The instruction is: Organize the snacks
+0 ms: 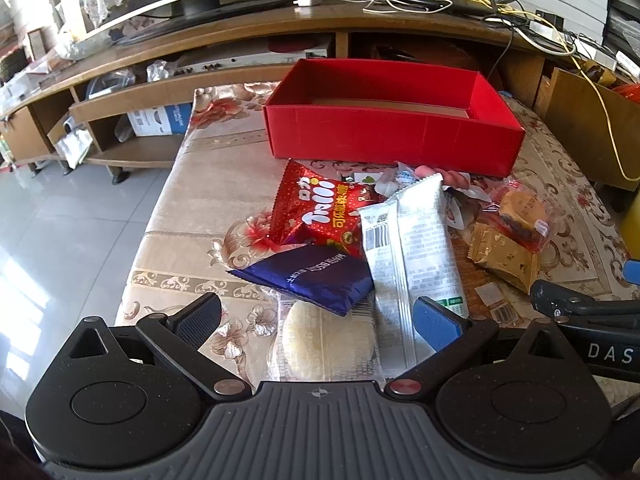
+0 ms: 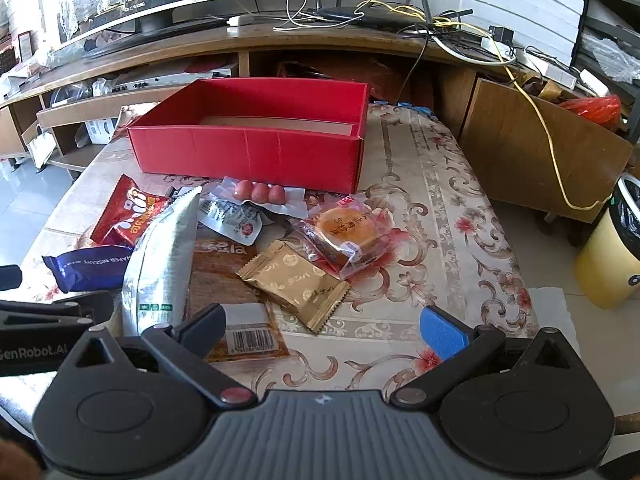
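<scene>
Fingers (image 1: pixel 436 322) of left gripper (image 1: pixel 318 322) spread wide, nothing held, poised over rice cracker (image 1: pixel 324 340) at table's (image 1: pixel 180 216) near edge; right gripper (image 2: pixel 324 330) likewise spread, empty. Red box (image 1: pixel 394 138) set at far edge, apparently for receiving snacks.

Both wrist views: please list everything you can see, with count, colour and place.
Box: 1, red, open, nothing visible inside, far part of table.
Table: 1, floral beige cloth.
Red bag: 1, left of pile, near box.
Blue wafer pack: 1, front left, partly on the rice cracker pack.
Silver pack: 1, long, middle of pile.
Rice cracker pack: 1, clear with pale cracker, nearest the left gripper.
Sausage pack: 1, clear with three pink pieces, just before box.
Gold packet: 1, right front of pile.
Cake pack: 1, clear and red, right of pile.
Brown flat pack: 1, under others.
Bin: 1, yellow, floor right.
Left gripper: open, empty.
Right gripper: open, empty.
</scene>
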Available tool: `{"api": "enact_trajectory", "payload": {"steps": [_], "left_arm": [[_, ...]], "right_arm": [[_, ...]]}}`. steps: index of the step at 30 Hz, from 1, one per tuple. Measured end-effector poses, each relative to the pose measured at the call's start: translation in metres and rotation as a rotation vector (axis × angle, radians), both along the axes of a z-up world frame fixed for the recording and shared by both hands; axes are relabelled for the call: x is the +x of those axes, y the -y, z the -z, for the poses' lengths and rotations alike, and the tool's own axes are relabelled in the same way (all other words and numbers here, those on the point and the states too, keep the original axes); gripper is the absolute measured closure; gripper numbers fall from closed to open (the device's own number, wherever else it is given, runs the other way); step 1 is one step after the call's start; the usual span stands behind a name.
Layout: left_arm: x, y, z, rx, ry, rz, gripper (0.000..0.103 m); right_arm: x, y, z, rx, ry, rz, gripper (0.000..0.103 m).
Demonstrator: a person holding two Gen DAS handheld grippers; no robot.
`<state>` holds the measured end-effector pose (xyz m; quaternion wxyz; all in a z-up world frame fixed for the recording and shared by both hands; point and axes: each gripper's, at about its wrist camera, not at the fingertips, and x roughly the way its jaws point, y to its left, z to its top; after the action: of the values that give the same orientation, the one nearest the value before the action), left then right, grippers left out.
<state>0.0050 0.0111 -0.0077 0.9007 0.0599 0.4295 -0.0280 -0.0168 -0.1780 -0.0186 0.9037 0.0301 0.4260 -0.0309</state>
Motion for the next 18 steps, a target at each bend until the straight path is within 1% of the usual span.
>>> {"api": "enact_trajectory", "payload": {"steps": [9,12,15,18], "left_arm": [[0.006,-0.012,-0.001,-0.017,-0.008,-0.029,0.001],[0.006,-0.018,-0.004,-0.016,0.002,-0.037,0.001],[0.008,-0.025,-0.005,-0.034,-0.003,-0.049,0.001],[0.007,-0.032,-0.004,-0.033,-0.009,-0.057,0.001]], "right_arm": [[0.017,-0.011,0.001,0.017,-0.014,-0.013,0.008],[0.023,-0.019,0.001,0.006,-0.013,-0.038,0.009],[0.029,-0.026,-0.002,0.006,-0.008,-0.063,0.010],[0.036,-0.034,-0.004,0.014,-0.013,-0.080,0.012]]}}
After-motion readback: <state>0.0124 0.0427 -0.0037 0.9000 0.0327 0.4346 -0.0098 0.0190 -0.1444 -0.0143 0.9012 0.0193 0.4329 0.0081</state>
